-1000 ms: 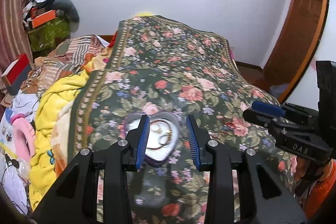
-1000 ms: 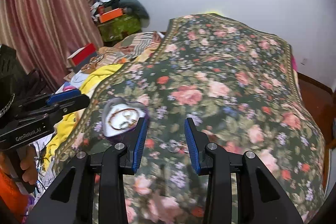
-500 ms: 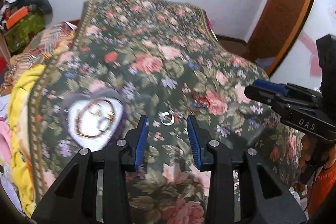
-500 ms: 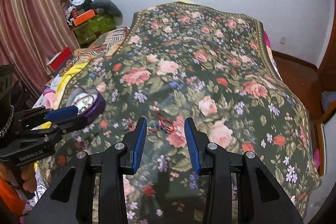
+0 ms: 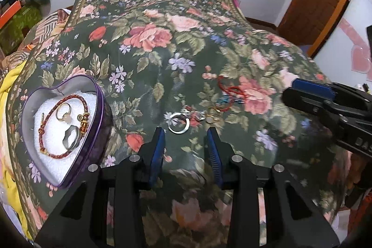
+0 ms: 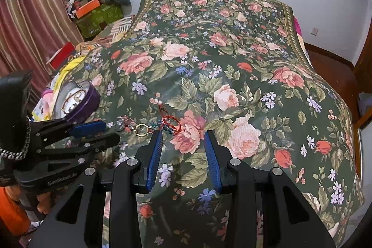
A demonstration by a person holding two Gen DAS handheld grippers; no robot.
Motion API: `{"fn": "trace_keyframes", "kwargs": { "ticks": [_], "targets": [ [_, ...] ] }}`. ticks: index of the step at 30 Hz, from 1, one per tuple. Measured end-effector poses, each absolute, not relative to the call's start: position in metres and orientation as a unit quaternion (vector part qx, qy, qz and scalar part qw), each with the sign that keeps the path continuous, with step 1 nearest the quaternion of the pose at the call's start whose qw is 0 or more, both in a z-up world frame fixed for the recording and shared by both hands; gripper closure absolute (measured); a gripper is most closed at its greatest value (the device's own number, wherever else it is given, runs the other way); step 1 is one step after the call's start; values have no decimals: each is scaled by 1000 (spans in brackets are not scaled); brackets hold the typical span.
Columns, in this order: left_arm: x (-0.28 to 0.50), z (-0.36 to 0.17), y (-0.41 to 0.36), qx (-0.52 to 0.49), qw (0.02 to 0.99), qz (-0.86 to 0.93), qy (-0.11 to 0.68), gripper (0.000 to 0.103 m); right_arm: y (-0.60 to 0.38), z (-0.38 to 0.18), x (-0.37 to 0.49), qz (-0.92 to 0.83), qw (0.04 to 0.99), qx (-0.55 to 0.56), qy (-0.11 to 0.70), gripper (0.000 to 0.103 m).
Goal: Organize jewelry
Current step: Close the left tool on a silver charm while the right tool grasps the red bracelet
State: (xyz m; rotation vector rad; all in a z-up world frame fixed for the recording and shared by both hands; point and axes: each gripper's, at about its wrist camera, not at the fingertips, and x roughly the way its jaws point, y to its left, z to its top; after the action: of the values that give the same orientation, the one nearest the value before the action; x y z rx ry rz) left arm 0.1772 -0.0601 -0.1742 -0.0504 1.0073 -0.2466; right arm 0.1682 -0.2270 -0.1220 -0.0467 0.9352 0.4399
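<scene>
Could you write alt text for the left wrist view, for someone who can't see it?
An open left claw hovers just short of a silver ring lying on a floral bedspread. To its left sits a purple heart-shaped tin holding a red bracelet and rings; the right claw enters from the right.

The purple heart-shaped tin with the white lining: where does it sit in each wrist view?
Left wrist: purple heart-shaped tin at lower left, on the floral bedspread, left of the left tongs.
Right wrist: same tin at mid-left, behind the left tongs.
Shared landmark: the red cord bracelet.
</scene>
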Motion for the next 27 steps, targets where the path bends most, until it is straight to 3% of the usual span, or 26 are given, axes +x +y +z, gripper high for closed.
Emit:
{"fn": "trace_keyframes", "kwargs": {
  "ticks": [5,12,27],
  "targets": [
    [185,-179,-61,-18,871,-114,478,67,-229,-129,175,211,862,-21,460,69],
    [192,-182,-61,-11,873,-114,475,84,-219,-142,187,216,850,-33,480,69],
    [180,-177,-61,-25,874,-125,469,84,-189,-162,207,252,818,-59,514,69]
  ]
}}
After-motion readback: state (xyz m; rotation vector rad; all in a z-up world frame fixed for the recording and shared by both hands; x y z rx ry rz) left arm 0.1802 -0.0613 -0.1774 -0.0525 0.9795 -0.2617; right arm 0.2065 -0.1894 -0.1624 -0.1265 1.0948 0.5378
